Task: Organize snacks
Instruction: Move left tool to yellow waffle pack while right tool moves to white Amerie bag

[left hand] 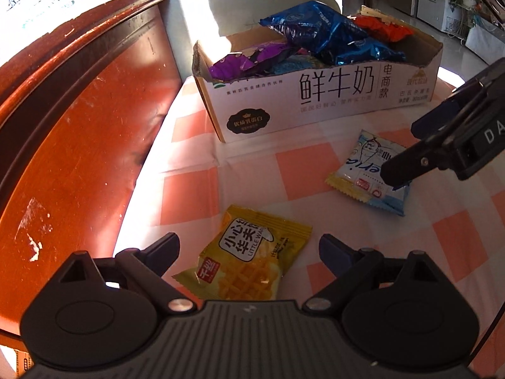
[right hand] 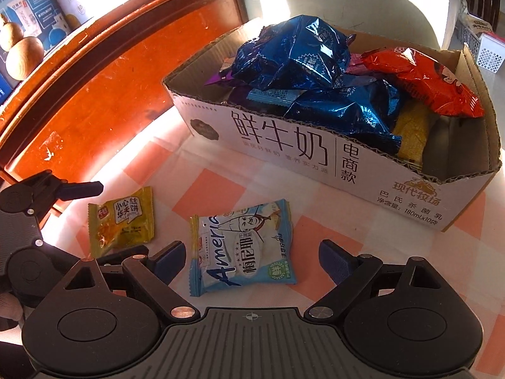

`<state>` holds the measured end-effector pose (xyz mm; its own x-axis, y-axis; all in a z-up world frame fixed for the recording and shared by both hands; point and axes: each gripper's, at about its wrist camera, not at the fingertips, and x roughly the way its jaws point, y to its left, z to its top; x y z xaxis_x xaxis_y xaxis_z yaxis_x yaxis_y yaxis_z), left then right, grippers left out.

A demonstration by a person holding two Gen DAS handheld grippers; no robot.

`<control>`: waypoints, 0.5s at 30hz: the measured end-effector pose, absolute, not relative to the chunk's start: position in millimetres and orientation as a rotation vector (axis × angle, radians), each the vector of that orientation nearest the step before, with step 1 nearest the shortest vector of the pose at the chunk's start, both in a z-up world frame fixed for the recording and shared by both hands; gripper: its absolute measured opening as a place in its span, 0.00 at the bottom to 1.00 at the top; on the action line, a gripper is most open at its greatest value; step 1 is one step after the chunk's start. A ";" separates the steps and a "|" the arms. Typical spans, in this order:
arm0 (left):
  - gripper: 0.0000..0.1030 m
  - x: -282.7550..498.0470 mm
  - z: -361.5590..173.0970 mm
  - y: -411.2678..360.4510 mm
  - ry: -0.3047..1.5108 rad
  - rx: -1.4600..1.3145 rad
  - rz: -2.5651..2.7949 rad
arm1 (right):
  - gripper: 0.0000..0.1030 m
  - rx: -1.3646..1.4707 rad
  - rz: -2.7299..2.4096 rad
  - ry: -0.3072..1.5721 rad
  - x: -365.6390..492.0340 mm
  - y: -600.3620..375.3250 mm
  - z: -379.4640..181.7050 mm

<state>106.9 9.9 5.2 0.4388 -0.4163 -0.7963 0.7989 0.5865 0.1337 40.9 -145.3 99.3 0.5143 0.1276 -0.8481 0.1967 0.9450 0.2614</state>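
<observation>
Checked pink-and-white tablecloth (left hand: 303,170) is bearing an open snack box (right hand: 315,158). Left gripper (left hand: 249,249), jaws wide and empty, is straddling a yellow waffle packet (left hand: 249,259); right gripper (right hand: 251,257), likewise wide, is straddling a blue packet (right hand: 243,246). Likely next: closing, then lifting both into the box.

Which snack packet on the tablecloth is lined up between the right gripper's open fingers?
The light blue packet; the yellow waffle packet lies off to its left.

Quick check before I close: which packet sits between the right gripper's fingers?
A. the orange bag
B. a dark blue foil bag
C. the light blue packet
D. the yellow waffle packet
C: in the right wrist view the light blue packet lies on the checked cloth between the open right gripper fingers.
</observation>
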 end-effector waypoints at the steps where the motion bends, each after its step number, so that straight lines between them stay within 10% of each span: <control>1: 0.92 107.6 3.7 9.4 0.798 0.546 -0.810 | 0.90 0.333 -0.046 1.042 43.0 -142.1 96.6; 9: 0.91 113.8 0.4 10.1 0.816 0.481 -0.830 | 0.92 0.232 -0.060 1.069 48.3 -125.1 83.3; 15: 0.69 112.3 2.8 8.8 0.875 0.420 -0.849 | 0.89 0.193 -0.062 1.058 47.6 -122.9 80.2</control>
